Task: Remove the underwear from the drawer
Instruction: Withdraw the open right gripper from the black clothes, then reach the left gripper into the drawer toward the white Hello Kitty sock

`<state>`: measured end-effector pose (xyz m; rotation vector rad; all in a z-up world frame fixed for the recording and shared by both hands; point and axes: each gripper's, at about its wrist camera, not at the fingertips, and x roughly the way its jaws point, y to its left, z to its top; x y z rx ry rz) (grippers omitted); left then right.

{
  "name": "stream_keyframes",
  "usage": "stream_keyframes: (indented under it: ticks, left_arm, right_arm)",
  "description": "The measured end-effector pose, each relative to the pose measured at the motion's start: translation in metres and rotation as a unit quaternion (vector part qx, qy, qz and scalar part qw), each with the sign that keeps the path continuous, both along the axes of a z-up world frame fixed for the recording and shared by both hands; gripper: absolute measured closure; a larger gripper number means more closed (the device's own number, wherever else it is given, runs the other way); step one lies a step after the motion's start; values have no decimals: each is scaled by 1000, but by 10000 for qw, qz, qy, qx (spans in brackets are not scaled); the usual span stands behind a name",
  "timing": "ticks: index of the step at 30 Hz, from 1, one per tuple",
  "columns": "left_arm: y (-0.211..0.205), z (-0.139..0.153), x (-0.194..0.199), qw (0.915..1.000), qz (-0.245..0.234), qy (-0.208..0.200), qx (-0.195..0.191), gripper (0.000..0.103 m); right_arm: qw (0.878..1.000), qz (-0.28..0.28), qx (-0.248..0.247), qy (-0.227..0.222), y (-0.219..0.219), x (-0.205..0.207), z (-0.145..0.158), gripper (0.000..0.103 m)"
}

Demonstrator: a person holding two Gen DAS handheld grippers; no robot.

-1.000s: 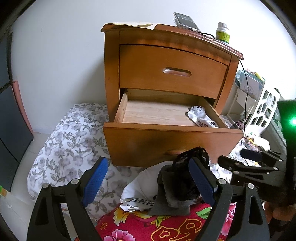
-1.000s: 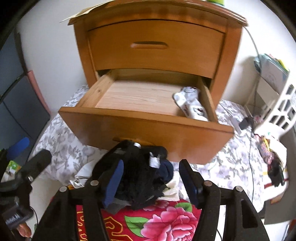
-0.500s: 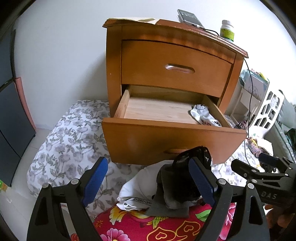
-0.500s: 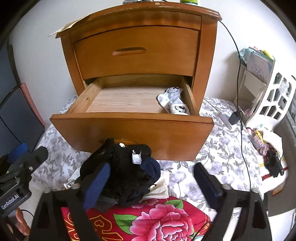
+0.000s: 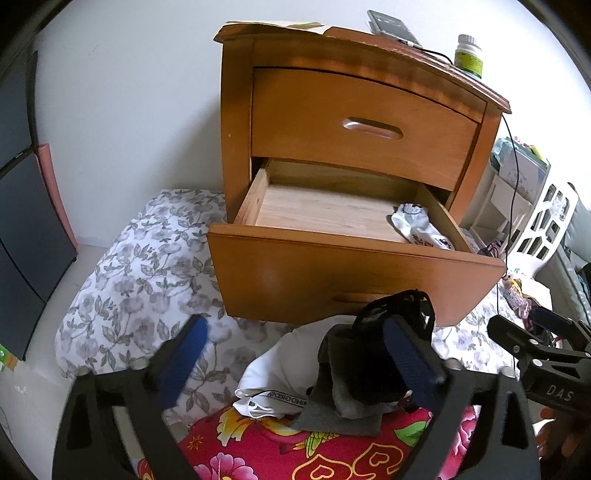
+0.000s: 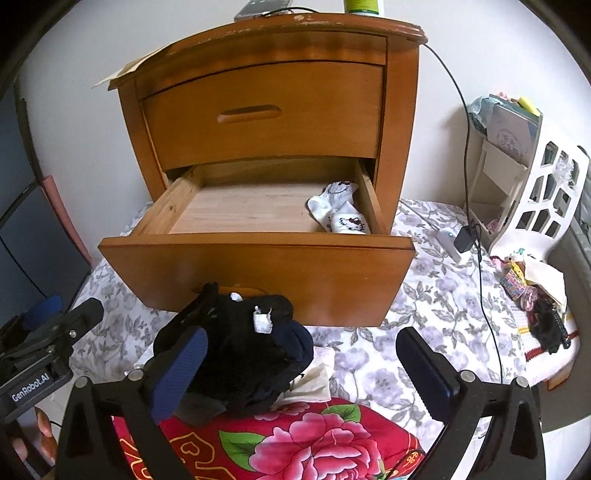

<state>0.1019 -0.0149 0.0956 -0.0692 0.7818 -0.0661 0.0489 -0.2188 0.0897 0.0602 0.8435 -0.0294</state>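
The wooden nightstand's lower drawer [image 5: 354, 254] [image 6: 258, 243] stands pulled out, with only white patterned socks [image 5: 417, 225] [image 6: 340, 214] in its right corner. In front of it, underwear is piled on a red floral cushion [image 5: 295, 450] [image 6: 295, 439]: black pieces [image 6: 240, 350] [image 5: 399, 306] on top, a grey one [image 5: 340, 406] and a white one [image 5: 291, 354] beneath. My left gripper [image 5: 295, 362] is open over the pile's left side and holds nothing. My right gripper [image 6: 303, 369] is wide open, with the black underwear beside its left finger [image 6: 181, 369].
A grey floral sheet [image 6: 443, 302] covers the surface around the nightstand. A white cut-out rack [image 6: 546, 199], a black cable with a charger [image 6: 465, 236] and small clutter sit to the right. A bottle [image 5: 469, 55] and phone [image 5: 391, 22] rest on the nightstand top. Dark panels [image 5: 22, 221] stand at the left.
My right gripper has spread from a narrow gap around the black underwear to wide open, leaving it on the pile. Both grippers drew back a little from the drawer.
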Motion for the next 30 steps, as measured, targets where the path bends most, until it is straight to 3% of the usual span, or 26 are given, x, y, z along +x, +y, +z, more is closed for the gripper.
stream_keyframes:
  ticks: [12, 24, 30]
  left_arm:
    - [-9, 6, 11, 9999, -106, 11, 41, 3]
    - [-18, 34, 46, 9978, -621, -131, -192, 2]
    - [-33, 53, 76, 9971, -735, -138, 128, 2]
  right_arm:
    - [9998, -90, 137, -76, -12, 3, -5, 0]
    - [9993, -286, 220, -48, -29, 8, -17, 0]
    - [9989, -371, 268, -105, -35, 9, -18, 0]
